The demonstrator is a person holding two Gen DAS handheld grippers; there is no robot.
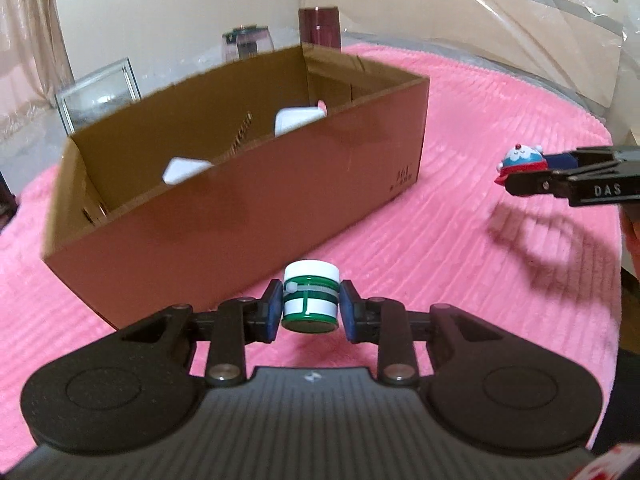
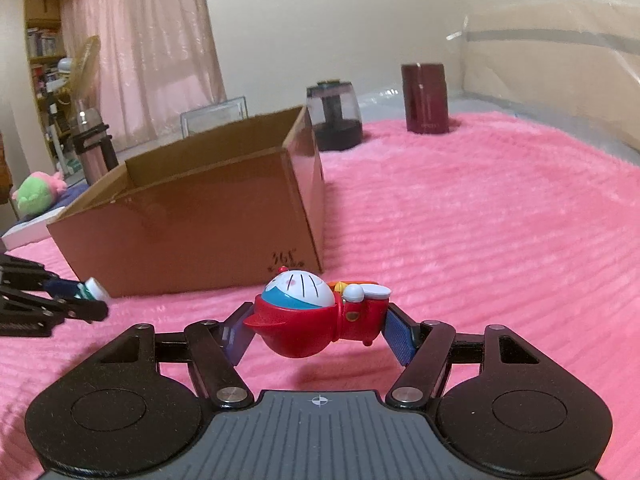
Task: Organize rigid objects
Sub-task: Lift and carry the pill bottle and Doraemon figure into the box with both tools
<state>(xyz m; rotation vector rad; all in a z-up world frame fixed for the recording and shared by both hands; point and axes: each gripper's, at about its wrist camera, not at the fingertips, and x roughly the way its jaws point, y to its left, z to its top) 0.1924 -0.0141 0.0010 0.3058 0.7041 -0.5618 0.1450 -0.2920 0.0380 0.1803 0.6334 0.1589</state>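
Observation:
My left gripper (image 1: 310, 310) is shut on a small green-and-white jar (image 1: 310, 300) with a white lid, held above the pink rug in front of the open cardboard box (image 1: 280, 208). The box holds white objects (image 1: 298, 120) and a thin striped stick. My right gripper (image 2: 316, 326) is shut on a red, blue and white cartoon toy (image 2: 308, 316), held above the rug to the right of the box (image 2: 200, 220). The toy and right gripper also show in the left wrist view (image 1: 520, 162). The left gripper with the jar shows in the right wrist view (image 2: 90, 294).
A pink fluffy rug (image 2: 480, 240) covers the surface. Behind the box stand a dark maroon canister (image 2: 426, 98), a smoky transparent container (image 2: 334, 116) and a clear glass box (image 1: 98, 94). A green plush toy (image 2: 36, 194) and shelves are at far left.

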